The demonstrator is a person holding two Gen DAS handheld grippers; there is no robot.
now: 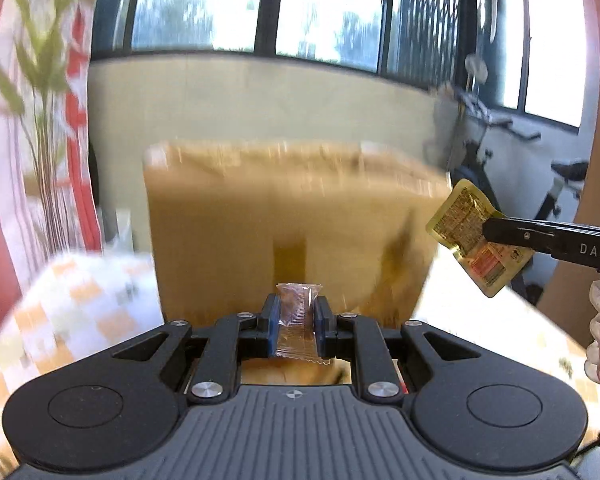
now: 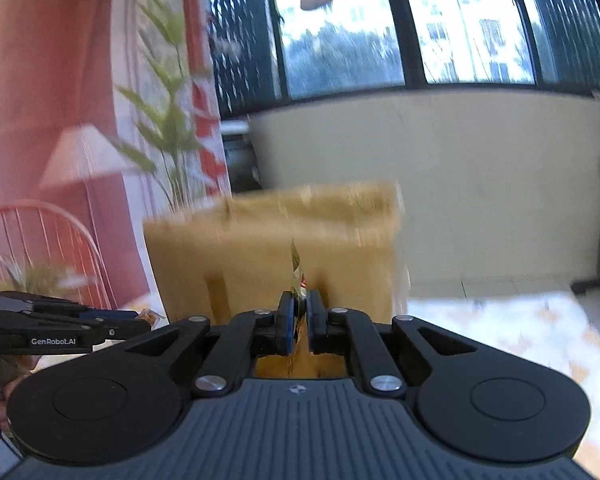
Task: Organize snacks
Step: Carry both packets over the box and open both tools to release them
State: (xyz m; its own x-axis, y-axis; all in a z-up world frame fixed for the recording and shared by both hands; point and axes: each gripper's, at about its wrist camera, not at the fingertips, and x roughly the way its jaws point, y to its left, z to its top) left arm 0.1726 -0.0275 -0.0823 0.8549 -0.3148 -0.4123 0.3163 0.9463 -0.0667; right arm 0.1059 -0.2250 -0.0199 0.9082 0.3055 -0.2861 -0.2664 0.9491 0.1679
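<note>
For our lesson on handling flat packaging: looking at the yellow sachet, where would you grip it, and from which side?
Grip the yellow sachet at its flat edge, coming in edge-on from the side so the pads close on its two broad faces. It is thin and sheet-like, so only the faces offer purchase. The right tongs already hold it this way, pinching one edge, the rest sticking out free.

Grippers: two, left gripper (image 1: 297, 322) and right gripper (image 2: 299, 316)
Snack packets: two, clear wrapped snack (image 1: 298, 320) and yellow sachet (image 1: 466, 228)
Cardboard boxes: one, cardboard box (image 1: 268, 216)
Potted plants: one, leafy plant (image 2: 168, 120)
Exercise bikes: one, exercise bike (image 1: 500, 148)
</note>
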